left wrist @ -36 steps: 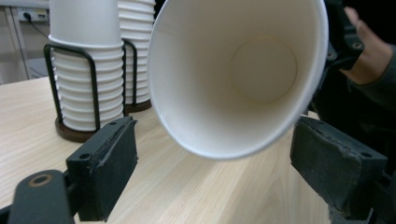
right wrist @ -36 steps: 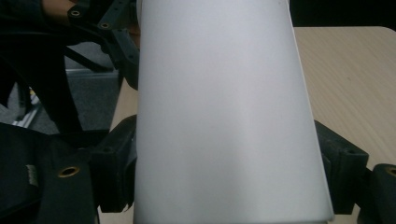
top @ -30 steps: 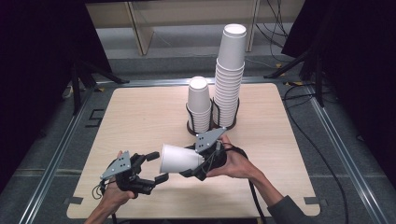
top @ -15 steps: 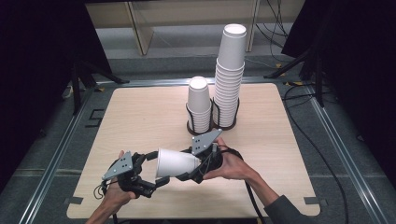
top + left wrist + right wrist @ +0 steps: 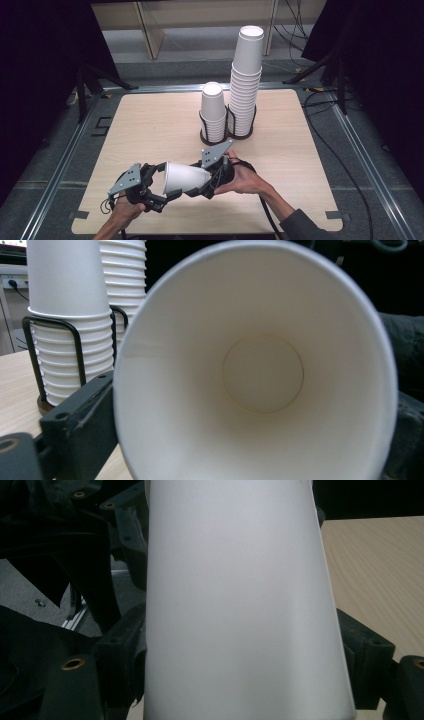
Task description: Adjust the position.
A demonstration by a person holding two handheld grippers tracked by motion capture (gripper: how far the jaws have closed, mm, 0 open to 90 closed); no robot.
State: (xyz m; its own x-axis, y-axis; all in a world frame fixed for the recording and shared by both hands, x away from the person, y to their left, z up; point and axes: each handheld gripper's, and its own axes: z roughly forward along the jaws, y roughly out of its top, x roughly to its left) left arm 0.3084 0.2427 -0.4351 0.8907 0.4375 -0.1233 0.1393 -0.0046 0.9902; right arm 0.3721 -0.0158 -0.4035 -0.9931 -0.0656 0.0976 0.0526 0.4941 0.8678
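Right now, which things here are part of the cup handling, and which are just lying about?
In use:
- single white paper cup, lying sideways between the tools
- right tool, jaws on the cup's sides near its base
- left tool, at the cup's open rim; grip unclear
- short and tall white cup stacks in the black wire holder

Lying about:
- black cables beside the wooden table

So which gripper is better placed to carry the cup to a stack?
Probably the right gripper: its jaws clamp the cup near its base, while the left gripper sits at the rim.
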